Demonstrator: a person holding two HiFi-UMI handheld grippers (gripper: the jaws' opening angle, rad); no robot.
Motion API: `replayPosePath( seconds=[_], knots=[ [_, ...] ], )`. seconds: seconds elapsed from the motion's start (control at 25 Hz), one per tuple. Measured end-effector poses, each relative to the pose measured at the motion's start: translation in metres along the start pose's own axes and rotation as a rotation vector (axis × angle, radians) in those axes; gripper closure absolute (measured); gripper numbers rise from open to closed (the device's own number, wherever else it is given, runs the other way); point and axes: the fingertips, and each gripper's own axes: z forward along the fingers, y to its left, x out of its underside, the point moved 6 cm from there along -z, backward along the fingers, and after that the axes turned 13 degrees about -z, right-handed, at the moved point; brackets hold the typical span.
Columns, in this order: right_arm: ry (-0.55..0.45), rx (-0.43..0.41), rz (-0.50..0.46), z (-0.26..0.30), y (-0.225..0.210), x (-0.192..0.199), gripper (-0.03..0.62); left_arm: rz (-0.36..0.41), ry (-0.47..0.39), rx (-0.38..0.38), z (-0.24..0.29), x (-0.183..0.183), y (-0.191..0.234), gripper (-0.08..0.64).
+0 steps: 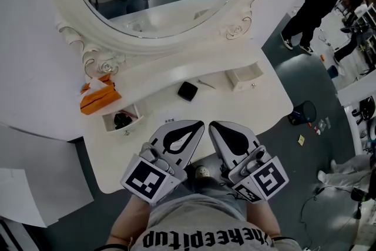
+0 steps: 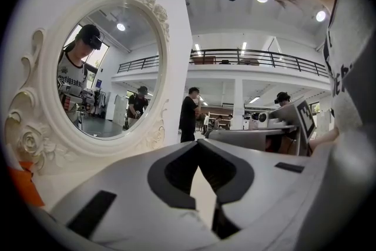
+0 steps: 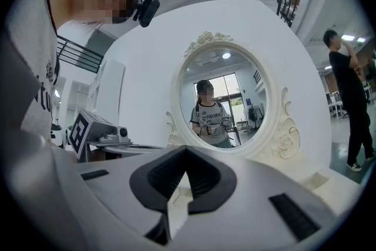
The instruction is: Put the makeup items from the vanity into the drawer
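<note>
A small black square compact (image 1: 187, 91) lies on the white vanity top (image 1: 264, 104), with a thin pale stick (image 1: 206, 84) just to its right. On the left, a small drawer (image 1: 133, 121) stands open with a black item (image 1: 122, 120) inside. Another small drawer (image 1: 245, 77) is open on the right, and I see nothing in it. My left gripper (image 1: 198, 125) (image 2: 198, 145) and right gripper (image 1: 214, 125) (image 3: 185, 150) hover side by side over the vanity's near edge, short of the compact. Both are shut and hold nothing.
A large oval mirror (image 1: 147, 20) in an ornate white frame rises behind the top. An orange tissue box (image 1: 98, 97) sits at the back left. A person in black (image 1: 317, 0) stands on the floor to the right, near small floor clutter (image 1: 305, 113).
</note>
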Motion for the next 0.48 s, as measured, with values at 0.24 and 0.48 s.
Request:
replayPosePath(
  seconds=[0.24,0.48],
  knots=[
    [-0.005,-0.002,-0.002,-0.0036,-0.0001,-0.0010,0.581,0.007,-0.002,-0.001,0.0002,0.0005,-0.0041,0.538],
    [-0.006,-0.008,-0.003,-0.0046,0.0027,-0.0037,0.581,0.006,-0.006,-0.006,-0.0028,-0.0011,-0.0065,0.538]
  ],
)
